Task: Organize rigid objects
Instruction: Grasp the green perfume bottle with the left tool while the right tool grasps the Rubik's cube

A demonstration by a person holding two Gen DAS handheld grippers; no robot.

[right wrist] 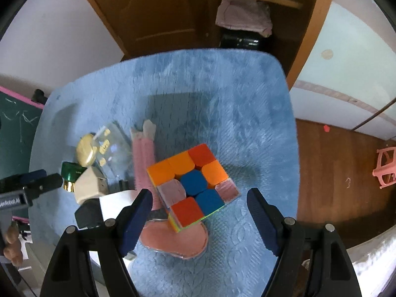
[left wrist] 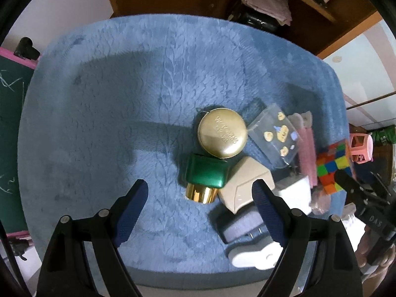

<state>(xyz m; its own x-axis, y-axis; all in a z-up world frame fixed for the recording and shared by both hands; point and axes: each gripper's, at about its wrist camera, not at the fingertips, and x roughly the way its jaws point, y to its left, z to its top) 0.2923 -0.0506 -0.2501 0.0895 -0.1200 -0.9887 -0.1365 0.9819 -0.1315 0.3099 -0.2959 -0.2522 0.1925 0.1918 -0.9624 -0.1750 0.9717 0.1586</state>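
A pile of small objects lies on a blue plush cloth (left wrist: 123, 86). In the left wrist view I see a round gold tin (left wrist: 222, 133), a green bottle with a gold cap (left wrist: 206, 174), a beige box (left wrist: 247, 182), a clear pouch with yellow prints (left wrist: 277, 136), a pink brush (left wrist: 308, 153) and a puzzle cube (left wrist: 333, 167). My left gripper (left wrist: 200, 193) hangs open just above the green bottle. In the right wrist view the puzzle cube (right wrist: 191, 185) sits over a pink heart-shaped piece (right wrist: 173, 242). My right gripper (right wrist: 199, 201) is open above it, nothing between the pads.
A white block (left wrist: 294, 193), a dark grey charger (left wrist: 237, 225) and a white plug (left wrist: 255, 256) lie near the cloth's front edge. A wooden cabinet (right wrist: 153, 12) stands behind, a green chalkboard (left wrist: 12, 123) at left, a pink stool (right wrist: 386, 168) on the wooden floor at right.
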